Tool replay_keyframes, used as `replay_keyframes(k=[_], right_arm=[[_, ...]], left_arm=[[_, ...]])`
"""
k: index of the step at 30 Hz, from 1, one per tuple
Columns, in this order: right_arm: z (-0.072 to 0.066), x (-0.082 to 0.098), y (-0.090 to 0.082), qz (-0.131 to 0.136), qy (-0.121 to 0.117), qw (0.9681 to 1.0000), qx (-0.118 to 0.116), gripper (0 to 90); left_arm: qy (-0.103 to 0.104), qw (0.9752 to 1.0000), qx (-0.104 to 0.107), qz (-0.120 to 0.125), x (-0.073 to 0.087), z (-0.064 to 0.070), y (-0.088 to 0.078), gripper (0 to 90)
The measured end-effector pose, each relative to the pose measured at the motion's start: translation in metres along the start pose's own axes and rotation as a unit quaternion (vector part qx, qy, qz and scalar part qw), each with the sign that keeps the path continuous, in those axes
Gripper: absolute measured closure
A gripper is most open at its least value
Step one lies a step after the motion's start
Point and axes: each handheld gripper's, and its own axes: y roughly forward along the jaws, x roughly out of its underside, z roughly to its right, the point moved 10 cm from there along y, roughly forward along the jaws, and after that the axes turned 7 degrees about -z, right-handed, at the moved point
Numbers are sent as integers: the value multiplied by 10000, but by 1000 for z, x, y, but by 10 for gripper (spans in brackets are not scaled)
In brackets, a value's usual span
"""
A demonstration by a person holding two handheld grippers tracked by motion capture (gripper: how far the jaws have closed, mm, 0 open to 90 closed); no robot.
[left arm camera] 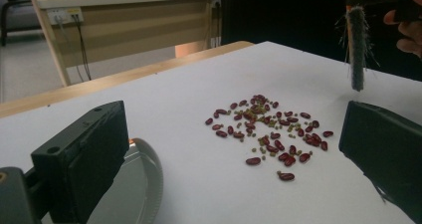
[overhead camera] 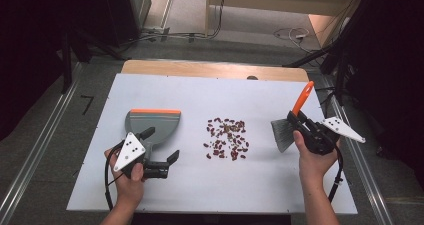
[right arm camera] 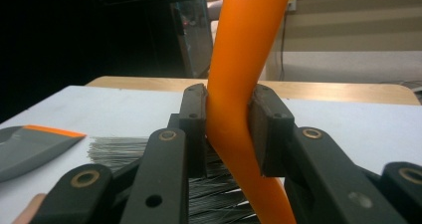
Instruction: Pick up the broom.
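— What's in the dustpan?

— Nothing that I can see; its grey tray looks bare. It lies flat on the table, orange lip away from me. My left tool hovers over its handle, jaws spread, gripping nothing.

— And the beans?

— The red kidney beans, mixed with smaller green ones, sit scattered on the table between dustpan and brush.

— The brush?

— My right tool is clenched on the orange handle of the brush, bristles pointing toward the beans.

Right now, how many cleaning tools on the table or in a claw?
2. The dustpan lies on the table, left of the beans; the brush is clamped by its orange handle in the right claw.
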Motion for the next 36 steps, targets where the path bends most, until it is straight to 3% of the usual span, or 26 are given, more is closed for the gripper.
replay_keyframes(k=[13,18,36], right_arm=[[-43,-12,1,97,-185,9989,-415,689],[-62,-11,4,52,-282,9979,-582,689],[-122,-6,11,9,-627,9925,-1051,689]], left_arm=[[26,9993,363,-39,-12,18,16,0],[65,9983,573,-96,-17,31,28,0],[-135,9942,1064,-76,-38,69,62,4]])
